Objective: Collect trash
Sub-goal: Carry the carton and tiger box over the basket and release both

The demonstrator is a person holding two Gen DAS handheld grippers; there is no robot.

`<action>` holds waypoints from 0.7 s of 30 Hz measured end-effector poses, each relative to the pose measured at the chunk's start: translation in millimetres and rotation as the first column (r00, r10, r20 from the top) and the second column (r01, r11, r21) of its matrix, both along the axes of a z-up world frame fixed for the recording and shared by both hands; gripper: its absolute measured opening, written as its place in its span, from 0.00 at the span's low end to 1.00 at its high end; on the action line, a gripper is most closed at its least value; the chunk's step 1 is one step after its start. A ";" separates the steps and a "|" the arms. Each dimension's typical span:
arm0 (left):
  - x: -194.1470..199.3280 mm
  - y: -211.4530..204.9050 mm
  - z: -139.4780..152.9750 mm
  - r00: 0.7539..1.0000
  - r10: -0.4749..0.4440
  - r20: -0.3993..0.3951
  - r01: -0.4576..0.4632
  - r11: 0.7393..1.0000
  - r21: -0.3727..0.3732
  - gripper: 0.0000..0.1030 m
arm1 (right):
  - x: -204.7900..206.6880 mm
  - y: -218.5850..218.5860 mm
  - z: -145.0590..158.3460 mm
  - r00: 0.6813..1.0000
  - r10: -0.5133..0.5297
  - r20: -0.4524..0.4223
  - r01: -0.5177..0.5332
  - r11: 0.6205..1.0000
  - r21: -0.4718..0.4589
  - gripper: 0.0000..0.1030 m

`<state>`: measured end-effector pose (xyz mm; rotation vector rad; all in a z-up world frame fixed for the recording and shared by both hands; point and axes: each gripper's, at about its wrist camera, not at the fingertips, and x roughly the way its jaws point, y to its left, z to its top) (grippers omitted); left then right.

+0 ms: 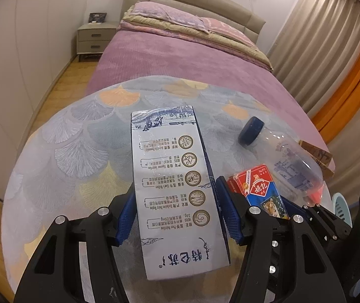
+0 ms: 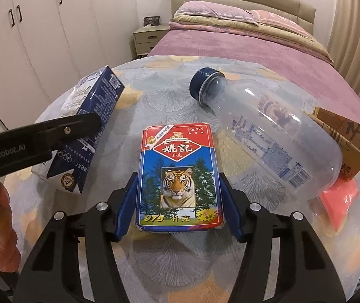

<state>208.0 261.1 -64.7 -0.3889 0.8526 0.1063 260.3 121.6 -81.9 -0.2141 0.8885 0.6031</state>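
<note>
While the left claw (image 1: 177, 214) pinches the milk carton (image 1: 177, 189) above the tabletop (image 1: 79, 151), the right claw (image 2: 178, 207), clamping the card box (image 2: 180, 174), should lift squarely, clear of the bottle (image 2: 263, 128).

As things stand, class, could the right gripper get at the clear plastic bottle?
Probably not yet: the right gripper already straddles the playing-card box. The bottle lies uncovered just beyond and to its right, so once the box is released, the way looks free.
</note>
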 end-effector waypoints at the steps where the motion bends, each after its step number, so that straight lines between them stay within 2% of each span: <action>1: -1.0 -1.5 2.1 1.000 -0.002 0.003 0.002 1.000 0.003 0.56 | -3.2 -2.4 1.8 1.000 0.001 0.003 -0.001 1.000 0.005 0.55; 6: -7.7 -11.4 15.2 0.999 -0.019 0.026 0.019 1.000 0.013 0.56 | -16.3 -23.6 18.5 1.000 -0.017 0.021 0.016 0.999 0.050 0.55; 12: -11.8 -46.6 41.3 0.993 -0.092 0.079 0.090 0.995 0.029 0.56 | -31.8 -76.7 47.6 0.993 -0.101 0.053 0.094 0.988 0.119 0.55; 16: -11.5 -84.9 57.9 0.979 -0.171 0.112 0.166 0.985 0.048 0.56 | -38.4 -117.4 64.6 0.983 -0.169 0.074 0.156 0.975 0.157 0.55; 21: -9.0 -138.6 73.1 0.950 -0.276 0.145 0.269 0.961 0.070 0.56 | -43.1 -164.3 77.6 0.961 -0.260 0.095 0.241 0.954 0.177 0.55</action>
